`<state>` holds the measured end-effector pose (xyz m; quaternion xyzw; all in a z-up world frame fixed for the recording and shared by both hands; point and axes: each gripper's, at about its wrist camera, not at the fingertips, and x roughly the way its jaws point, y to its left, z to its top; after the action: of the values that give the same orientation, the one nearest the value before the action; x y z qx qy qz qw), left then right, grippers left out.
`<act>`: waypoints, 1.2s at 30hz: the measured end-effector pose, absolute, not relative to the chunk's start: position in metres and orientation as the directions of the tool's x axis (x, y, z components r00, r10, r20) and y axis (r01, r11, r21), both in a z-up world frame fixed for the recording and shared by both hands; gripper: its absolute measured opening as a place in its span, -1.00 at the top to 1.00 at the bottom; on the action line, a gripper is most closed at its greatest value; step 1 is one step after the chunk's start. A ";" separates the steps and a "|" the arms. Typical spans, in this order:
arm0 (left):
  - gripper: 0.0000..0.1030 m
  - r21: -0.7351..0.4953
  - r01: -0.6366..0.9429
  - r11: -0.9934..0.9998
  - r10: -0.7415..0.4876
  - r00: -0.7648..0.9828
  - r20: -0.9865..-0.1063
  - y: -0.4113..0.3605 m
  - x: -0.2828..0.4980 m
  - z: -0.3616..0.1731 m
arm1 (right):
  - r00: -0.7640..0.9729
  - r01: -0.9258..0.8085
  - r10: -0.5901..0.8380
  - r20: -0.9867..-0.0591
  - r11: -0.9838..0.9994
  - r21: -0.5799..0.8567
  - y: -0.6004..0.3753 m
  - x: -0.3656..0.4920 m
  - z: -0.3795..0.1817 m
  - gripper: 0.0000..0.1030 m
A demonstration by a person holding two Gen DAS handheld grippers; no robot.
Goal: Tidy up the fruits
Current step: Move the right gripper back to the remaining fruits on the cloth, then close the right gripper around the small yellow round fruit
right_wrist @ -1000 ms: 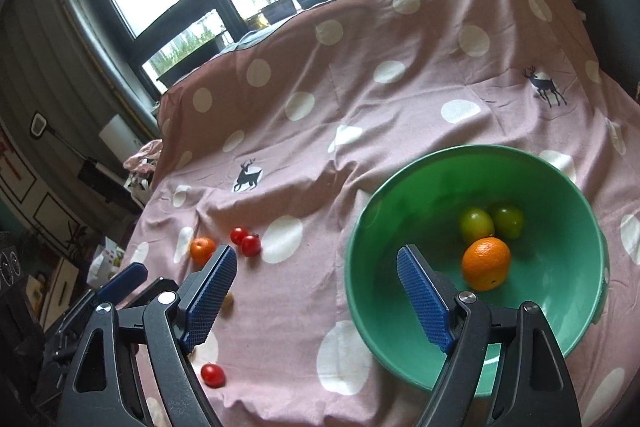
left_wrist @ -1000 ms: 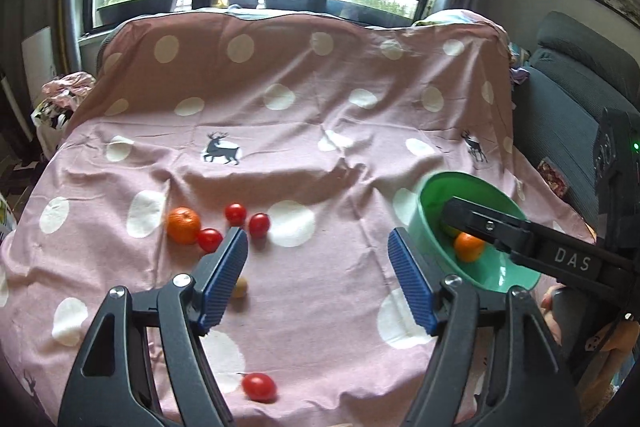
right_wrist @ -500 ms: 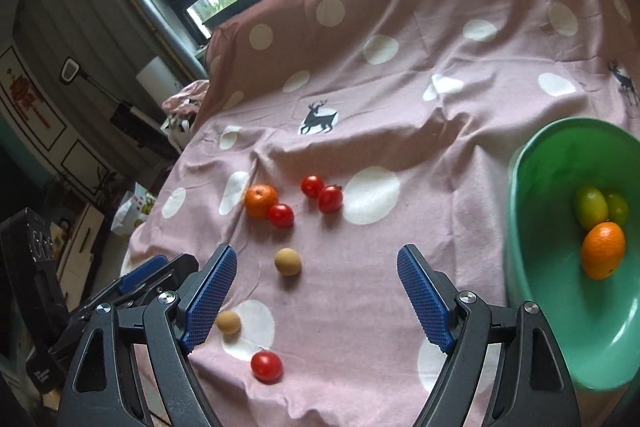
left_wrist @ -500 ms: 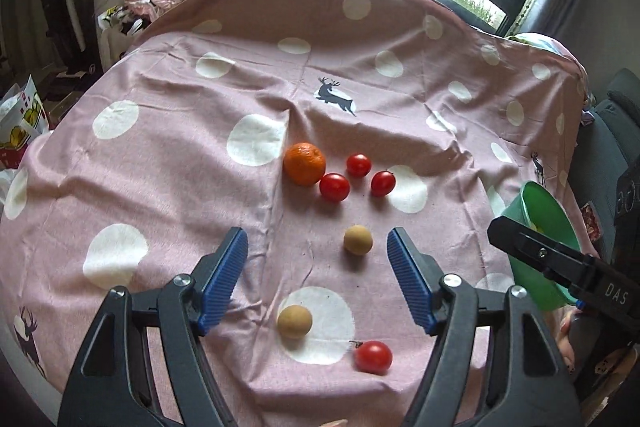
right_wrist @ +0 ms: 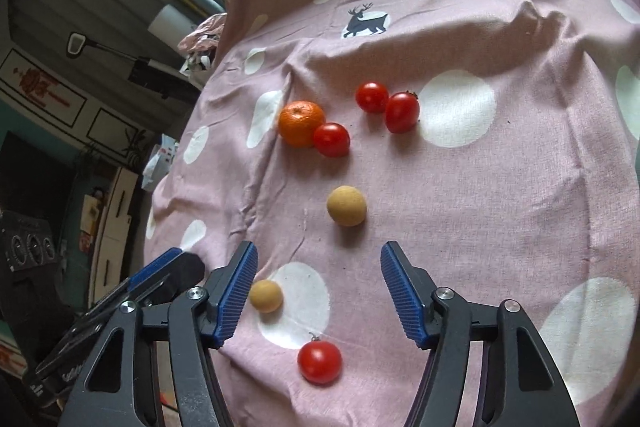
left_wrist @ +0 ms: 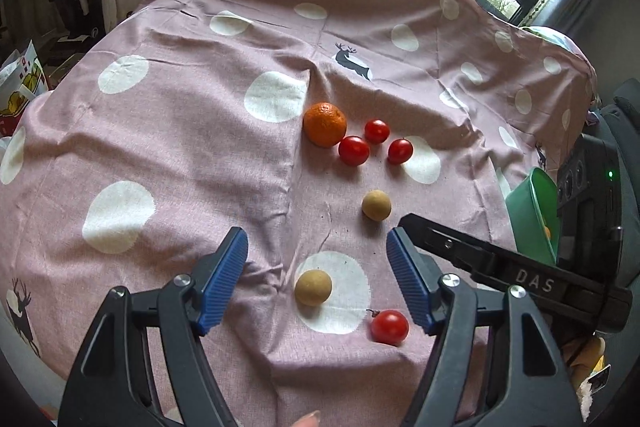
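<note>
Fruits lie on a pink dotted cloth [left_wrist: 180, 147]. An orange [left_wrist: 324, 124] and three red tomatoes [left_wrist: 353, 150] sit mid-table. Two tan round fruits lie nearer: one [left_wrist: 376, 205] further off, one [left_wrist: 313, 287] between my left fingers. A lone tomato [left_wrist: 389, 326] lies closest. My left gripper [left_wrist: 316, 283] is open and empty above the near tan fruit. My right gripper [right_wrist: 316, 291] is open and empty, with the lone tomato [right_wrist: 319, 361] low between its fingers, the tan fruits [right_wrist: 346, 205] ahead and the orange [right_wrist: 301, 123] beyond. The green bowl's [left_wrist: 532, 211] edge shows at right.
The right gripper's black body [left_wrist: 512, 275] crosses the left wrist view in front of the bowl. The left gripper's tip [right_wrist: 160, 267] shows at the right view's lower left. Clutter and boxes [left_wrist: 20, 87] stand past the table's left edge.
Both grippers have swung left, away from the green bowl, and come closer to the loose fruits. The bowl has left the right wrist view. Both stay open.
</note>
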<state>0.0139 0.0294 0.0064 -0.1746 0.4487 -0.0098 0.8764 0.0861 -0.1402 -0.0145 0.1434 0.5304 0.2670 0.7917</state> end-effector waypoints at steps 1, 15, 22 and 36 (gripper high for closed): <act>-0.38 -0.306 -0.133 0.943 -0.171 0.595 -0.786 0.027 0.015 0.005 | 0.311 -0.269 0.556 -0.771 0.830 0.490 -0.140 0.086 -0.014 -0.18; -0.28 -0.251 -0.063 0.966 -0.172 0.570 -0.804 -0.001 0.042 -0.004 | 0.478 -0.300 0.377 -0.793 0.919 0.256 -0.143 0.104 0.023 -0.12; -0.20 -0.238 -0.030 0.971 -0.183 0.553 -0.813 -0.012 0.066 -0.005 | 0.468 -0.318 0.417 -0.779 0.902 0.292 -0.132 0.119 0.022 0.04; -0.10 -0.191 0.028 0.981 -0.175 0.552 -0.815 -0.032 0.078 -0.024 | 0.295 -0.291 0.542 -0.787 0.835 0.466 -0.137 0.130 -0.010 0.10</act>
<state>0.0776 -0.0320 -0.0236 -0.0782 0.4697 -0.0578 0.8775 0.1298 -0.1366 -0.0102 0.1177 0.5329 0.2616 0.7961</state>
